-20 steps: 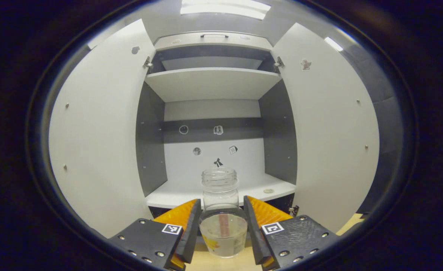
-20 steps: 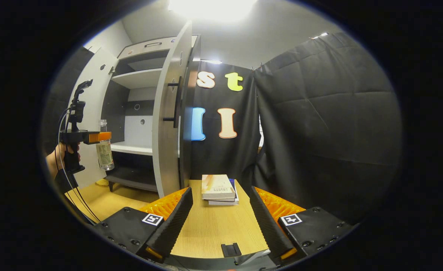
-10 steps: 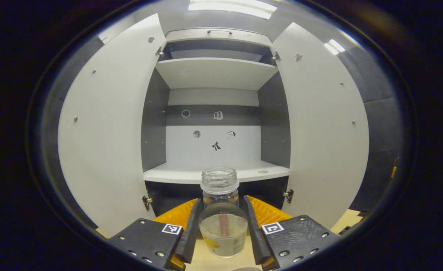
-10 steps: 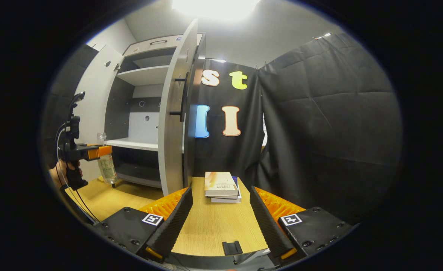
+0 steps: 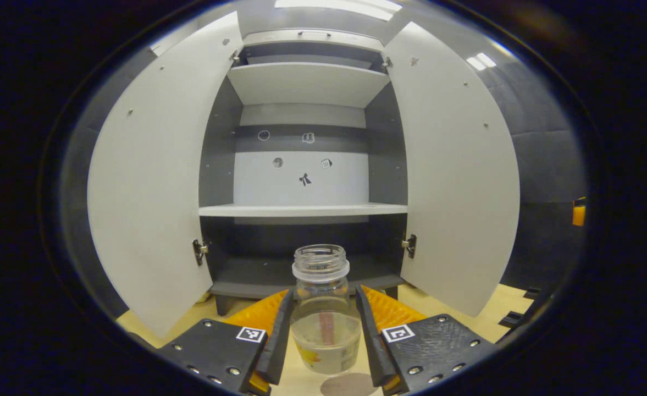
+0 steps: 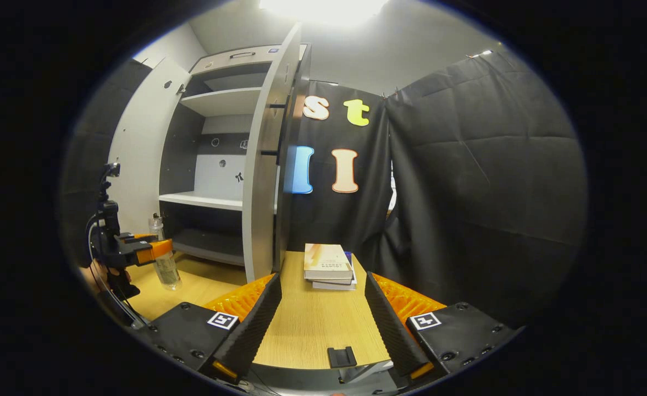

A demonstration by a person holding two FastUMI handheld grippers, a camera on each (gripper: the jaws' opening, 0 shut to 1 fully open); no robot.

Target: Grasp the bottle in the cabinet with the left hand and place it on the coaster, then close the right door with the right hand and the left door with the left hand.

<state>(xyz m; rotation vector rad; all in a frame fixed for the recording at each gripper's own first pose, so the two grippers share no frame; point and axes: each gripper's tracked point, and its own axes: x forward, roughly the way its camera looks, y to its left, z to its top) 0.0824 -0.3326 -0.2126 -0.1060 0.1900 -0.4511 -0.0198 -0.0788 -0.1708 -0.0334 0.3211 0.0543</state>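
A clear, uncapped bottle (image 5: pixel 323 319) stands upright between the fingers of my left gripper (image 5: pixel 323 335), which is shut on it. A round brown coaster (image 5: pixel 348 385) lies on the wooden table just below and slightly right of the bottle's base. The cabinet's left door (image 5: pixel 147 176) and right door (image 5: pixel 455 165) both stand wide. In the right gripper view the bottle (image 6: pixel 165 258) hangs low over the table in the left gripper (image 6: pixel 155 250), left of the right door (image 6: pixel 265 159). My right gripper (image 6: pixel 320 308) is open over the table with nothing between its fingers.
A stack of books (image 6: pixel 328 267) lies on the wooden table (image 6: pixel 312 324) ahead of my right gripper. A small black clip (image 6: pixel 341 356) sits near the table's front edge. Black cloth walls the right side. The cabinet's shelves (image 5: pixel 301 210) hold nothing.
My left gripper has drawn back from the cabinet and come down with the bottle, so the coaster now shows beneath it. The right gripper has barely moved.
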